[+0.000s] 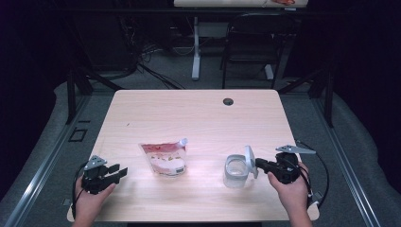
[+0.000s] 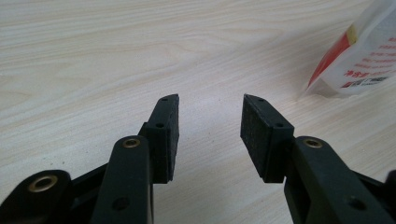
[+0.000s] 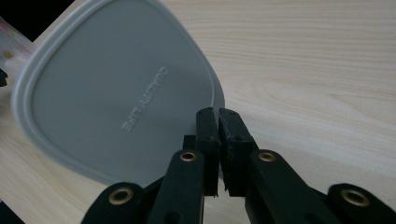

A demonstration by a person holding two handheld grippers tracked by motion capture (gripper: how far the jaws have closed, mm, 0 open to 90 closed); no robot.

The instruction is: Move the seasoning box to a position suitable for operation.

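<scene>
One thin edge pinch: the right gripper (image 3: 218,112) clamps the grey lid (image 3: 112,88) by its rim, which could slip onto the clear container (image 1: 235,171); the left gripper (image 2: 210,123) rests spread.

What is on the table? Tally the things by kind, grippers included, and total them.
Grippers: 2, the left gripper open and the right gripper shut on the lid
Pouches: 1, the pouch
Clear containers: 1, the container
Lids: 1
Total: 5
</scene>
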